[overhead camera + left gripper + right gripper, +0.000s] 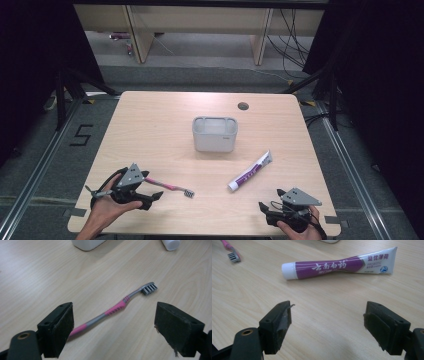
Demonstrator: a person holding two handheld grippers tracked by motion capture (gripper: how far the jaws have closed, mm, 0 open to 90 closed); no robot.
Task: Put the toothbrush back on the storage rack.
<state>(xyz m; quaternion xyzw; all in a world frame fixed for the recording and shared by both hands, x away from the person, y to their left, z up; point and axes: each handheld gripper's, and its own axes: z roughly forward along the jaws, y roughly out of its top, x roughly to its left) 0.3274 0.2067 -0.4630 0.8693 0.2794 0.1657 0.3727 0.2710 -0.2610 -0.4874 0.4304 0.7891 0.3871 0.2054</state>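
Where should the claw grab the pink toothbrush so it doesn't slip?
Probably the thick pink middle of the toothbrush, coming straight down from above with the open left claw. It lies flat on the table, handle end near one pad, so turn the jaws to close across the handle. The bristle end is thin and uneven, a poorer hold.

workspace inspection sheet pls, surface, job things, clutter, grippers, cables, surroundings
surface: pale wood table, round hole near far edge
job's things: pink toothbrush lying flat between the left gripper's open fingers; toothpaste lying flat, cap on; grey holder upright mid-table
clutter: nothing seen
grippers: left gripper open at the toothbrush handle; right gripper open, short of the toothpaste
cables: black cables on the floor behind
surroundings: wooden furniture, black curtains
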